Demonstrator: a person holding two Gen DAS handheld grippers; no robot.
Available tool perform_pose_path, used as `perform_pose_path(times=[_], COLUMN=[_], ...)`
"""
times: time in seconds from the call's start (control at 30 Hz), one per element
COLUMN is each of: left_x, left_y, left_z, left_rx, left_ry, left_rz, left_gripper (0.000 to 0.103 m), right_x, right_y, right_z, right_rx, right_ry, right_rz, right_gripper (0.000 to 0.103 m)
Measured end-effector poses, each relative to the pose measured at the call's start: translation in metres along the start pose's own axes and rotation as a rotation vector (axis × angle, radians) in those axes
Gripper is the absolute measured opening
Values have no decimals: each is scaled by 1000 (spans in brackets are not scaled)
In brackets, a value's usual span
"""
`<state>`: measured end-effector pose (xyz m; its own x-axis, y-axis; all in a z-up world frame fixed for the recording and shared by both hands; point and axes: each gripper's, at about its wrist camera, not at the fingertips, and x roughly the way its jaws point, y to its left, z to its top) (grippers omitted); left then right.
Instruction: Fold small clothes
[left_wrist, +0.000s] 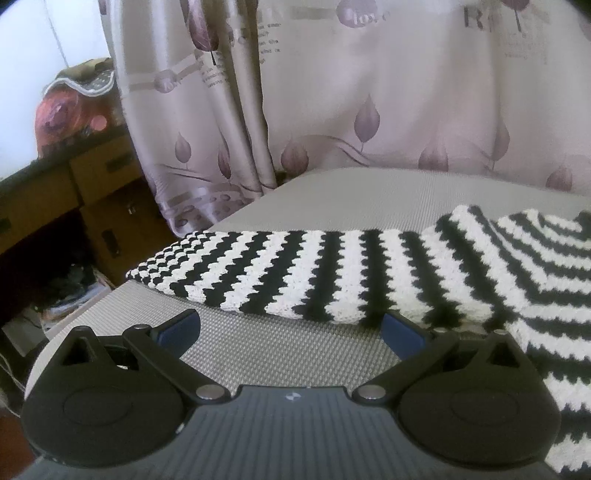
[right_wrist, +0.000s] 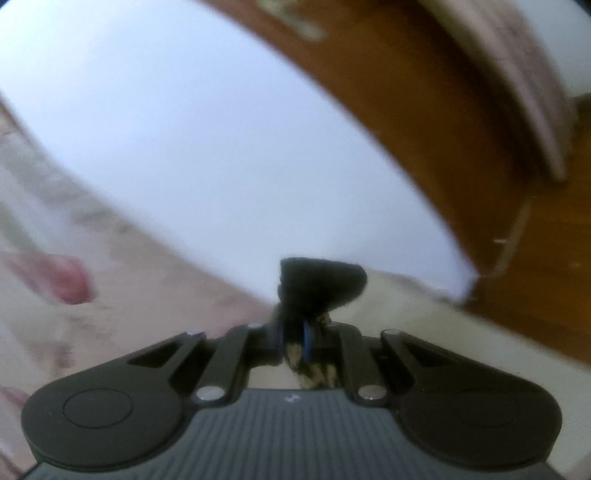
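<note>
A black-and-white zigzag striped knit garment (left_wrist: 332, 273) lies on a grey mesh table (left_wrist: 280, 347), spreading from the middle to the right edge of the left wrist view. My left gripper (left_wrist: 290, 328) is open and empty, just in front of the garment's near edge; its right finger touches or sits under that edge. My right gripper (right_wrist: 293, 339) is shut on a fold of dark fabric (right_wrist: 317, 284) and points up toward a white wall, lifted off the table. That view is blurred.
A curtain with a purple leaf print (left_wrist: 332, 110) hangs behind the table. A wooden desk with drawers (left_wrist: 99, 199) stands at the left. In the right wrist view there are a white wall (right_wrist: 221, 147) and a brown wooden door (right_wrist: 480, 166).
</note>
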<state>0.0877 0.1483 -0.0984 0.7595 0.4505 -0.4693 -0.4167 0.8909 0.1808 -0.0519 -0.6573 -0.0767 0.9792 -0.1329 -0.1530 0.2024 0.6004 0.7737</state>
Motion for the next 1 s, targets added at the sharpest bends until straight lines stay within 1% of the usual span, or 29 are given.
perform_pose_path(times=[0.1, 0.23, 0.33, 0.47, 0.53, 0.67, 0.77, 0.9, 1.0], left_x=[-2, -4, -4, -3, -2, -2, 0, 1, 1], left_y=[6, 11, 15, 21, 25, 33, 39, 47, 51], left_z=[0, 0, 0, 0, -1, -3, -4, -5, -6], left_rx=[-30, -66, -90, -125, -145, -189, -229, -282, -311], left_ry=[-15, -22, -26, -20, -15, -16, -13, -14, -15], left_rz=[-18, -31, -40, -53, -60, -88, -102, -117, -121], left_gripper=[103, 103, 103, 103, 103, 103, 103, 103, 103], right_x=[15, 43, 61, 86, 95, 107, 112, 119, 126], right_y=[53, 118, 162, 212, 229, 253, 263, 276, 277], right_z=[-18, -61, -106, -183, -223, -292, -333, -372, -387], right_rx=[-3, 21, 18, 14, 9, -23, -81, -198, -209], right_ry=[26, 88, 160, 271, 331, 427, 486, 532, 557], right_rz=[103, 233, 305, 361, 370, 375, 362, 340, 336], right_gripper=[9, 9, 9, 9, 9, 9, 9, 9, 9])
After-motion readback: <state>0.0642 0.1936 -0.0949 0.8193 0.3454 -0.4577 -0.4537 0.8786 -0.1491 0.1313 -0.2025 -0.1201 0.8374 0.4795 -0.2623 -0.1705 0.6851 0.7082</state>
